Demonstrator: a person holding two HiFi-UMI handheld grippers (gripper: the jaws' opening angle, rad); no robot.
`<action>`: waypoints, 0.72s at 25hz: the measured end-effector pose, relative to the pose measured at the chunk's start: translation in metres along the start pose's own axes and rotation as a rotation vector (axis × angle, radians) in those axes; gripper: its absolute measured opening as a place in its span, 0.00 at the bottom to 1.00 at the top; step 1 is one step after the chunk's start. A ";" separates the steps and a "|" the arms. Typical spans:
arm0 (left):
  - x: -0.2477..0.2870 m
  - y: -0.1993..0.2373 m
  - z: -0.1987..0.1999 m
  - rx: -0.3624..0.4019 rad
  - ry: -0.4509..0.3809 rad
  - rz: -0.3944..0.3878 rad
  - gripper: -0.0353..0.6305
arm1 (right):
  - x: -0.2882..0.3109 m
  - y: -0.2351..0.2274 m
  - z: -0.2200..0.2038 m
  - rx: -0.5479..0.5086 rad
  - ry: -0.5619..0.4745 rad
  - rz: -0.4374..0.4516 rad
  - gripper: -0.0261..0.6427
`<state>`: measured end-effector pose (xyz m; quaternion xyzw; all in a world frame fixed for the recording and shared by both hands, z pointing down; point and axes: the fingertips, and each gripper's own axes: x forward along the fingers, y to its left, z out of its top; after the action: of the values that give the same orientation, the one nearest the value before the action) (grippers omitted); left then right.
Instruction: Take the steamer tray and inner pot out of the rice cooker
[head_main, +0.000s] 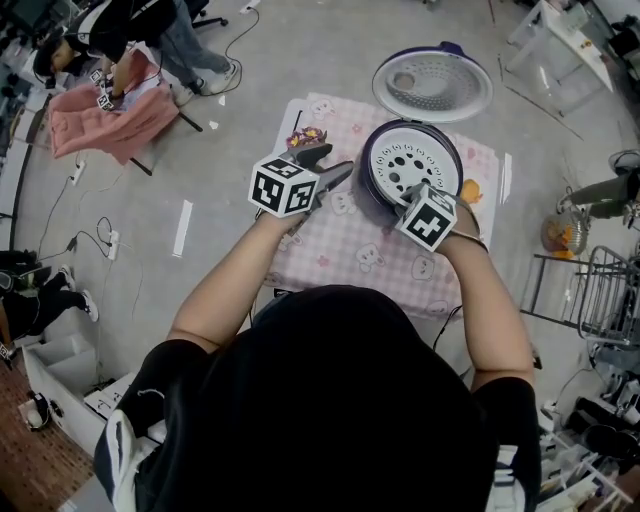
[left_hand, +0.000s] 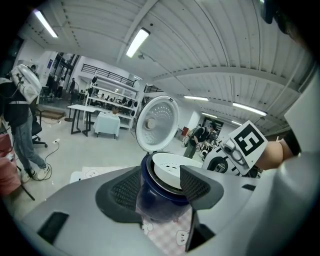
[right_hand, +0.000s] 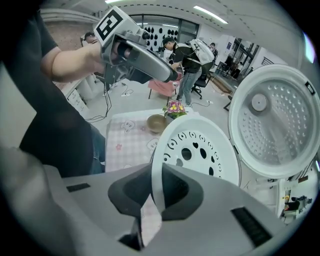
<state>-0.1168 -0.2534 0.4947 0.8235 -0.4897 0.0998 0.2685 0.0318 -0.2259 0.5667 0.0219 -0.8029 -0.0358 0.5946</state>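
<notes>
A dark blue rice cooker (head_main: 372, 200) stands on the pink checked tablecloth (head_main: 340, 250), its lid (head_main: 432, 85) swung fully open. A white steamer tray (head_main: 402, 162) with holes sits in the top of the cooker. My right gripper (head_main: 412, 198) points steeply down at the tray's near edge. In the right gripper view that gripper (right_hand: 156, 192) is shut on the thin rim of the steamer tray (right_hand: 200, 150). My left gripper (head_main: 335, 172) hovers just left of the cooker, open. In the left gripper view the cooker (left_hand: 160, 197) shows beyond its jaws (left_hand: 160, 182), apart from them.
A small bowl (right_hand: 156, 122) and a pot of flowers (head_main: 308, 135) stand at the table's far left corner. An orange item (head_main: 470, 190) lies right of the cooker. The open lid (right_hand: 275, 122) rises behind the tray. A wire rack (head_main: 600, 300) stands on the floor at right.
</notes>
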 end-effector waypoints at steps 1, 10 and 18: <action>-0.001 -0.001 0.000 -0.003 -0.001 -0.005 0.44 | -0.002 0.000 0.001 -0.001 -0.001 -0.008 0.10; -0.003 -0.017 -0.002 0.003 0.004 -0.045 0.44 | -0.021 0.001 -0.007 0.026 -0.002 -0.071 0.10; 0.009 -0.036 -0.005 0.023 0.026 -0.091 0.44 | -0.037 0.000 -0.037 0.089 0.023 -0.108 0.10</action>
<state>-0.0807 -0.2436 0.4901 0.8465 -0.4472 0.1036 0.2697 0.0779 -0.2238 0.5423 0.0920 -0.7945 -0.0321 0.5994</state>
